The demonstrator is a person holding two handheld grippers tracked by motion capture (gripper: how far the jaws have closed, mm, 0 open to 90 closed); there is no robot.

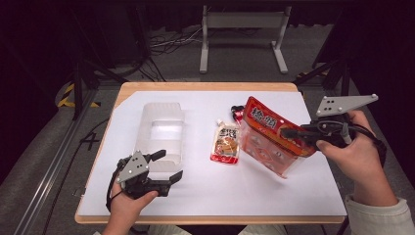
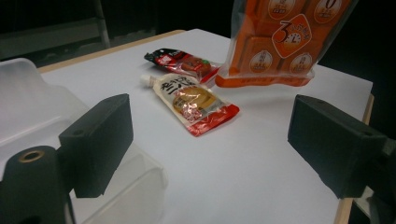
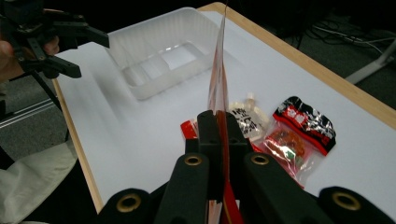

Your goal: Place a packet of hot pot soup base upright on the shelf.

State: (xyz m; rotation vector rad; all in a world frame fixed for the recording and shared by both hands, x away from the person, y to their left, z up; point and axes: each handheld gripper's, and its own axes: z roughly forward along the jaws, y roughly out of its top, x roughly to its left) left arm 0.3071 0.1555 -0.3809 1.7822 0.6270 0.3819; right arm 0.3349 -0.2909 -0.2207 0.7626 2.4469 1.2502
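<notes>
Left gripper (image 1: 166,166) sits nearest, low at the front-left of the table, held in the person's left hand (image 1: 128,200). Jaws spread wide, nothing between them. It hovers just beside the near end of the clear plastic bin (image 1: 161,129); in the left gripper view the bin's rim (image 2: 28,107) shows behind the left jaw.

Right gripper (image 1: 289,133) is out at the right side, held in the right hand (image 1: 355,156), jaws pinched tight on the top edge of the big orange snack bag (image 1: 271,137). Bag is lifted and tilted, its lower edge close to the white table sheet (image 1: 220,191); cannot tell if it touches. In the right gripper view the bag (image 3: 219,84) is seen edge-on, rising straight up from between the closed jaws. In the left gripper view its lower part (image 2: 275,51) hangs above the sheet.

White spouted sauce pouch (image 1: 226,143) lies flat mid-table, between bin and bag, spout pointing away. Small black-and-red packet (image 1: 237,112) lies just behind it, partly hidden by the bag in the high view; the right gripper view shows it (image 3: 303,123) flat beside the pouch (image 3: 247,116).

Bin looks empty inside (image 3: 163,60). Left gripper (image 3: 88,51) also appears at upper left of the right gripper view, open.
</notes>
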